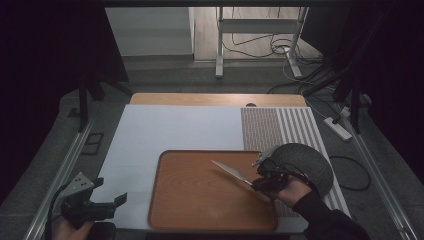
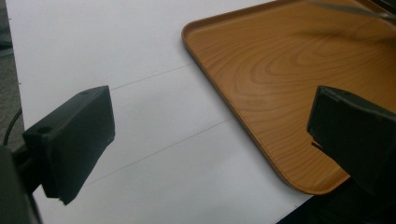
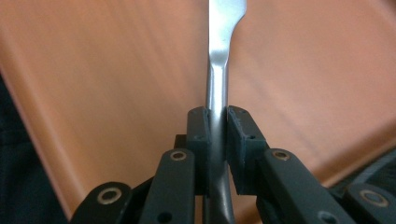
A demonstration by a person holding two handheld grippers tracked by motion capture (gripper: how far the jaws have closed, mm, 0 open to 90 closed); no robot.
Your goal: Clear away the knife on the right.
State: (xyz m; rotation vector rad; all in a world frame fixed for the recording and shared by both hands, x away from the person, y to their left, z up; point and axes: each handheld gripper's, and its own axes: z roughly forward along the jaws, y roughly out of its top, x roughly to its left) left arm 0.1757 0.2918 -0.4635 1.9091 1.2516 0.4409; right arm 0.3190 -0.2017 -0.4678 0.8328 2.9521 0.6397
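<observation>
Over wooden tray, spatula clamped in right hand-held gripper, blade up-left.

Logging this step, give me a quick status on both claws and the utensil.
Right claw shut on metal utensil, over wooden tray. Left claw open, holding nothing, beside the tray. Nothing in the way.

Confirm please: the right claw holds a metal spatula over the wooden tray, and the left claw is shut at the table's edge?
Not quite. The left claw is open and empty, as the left gripper view shows. The right claw does hold the metal spatula over the wooden tray.
</observation>
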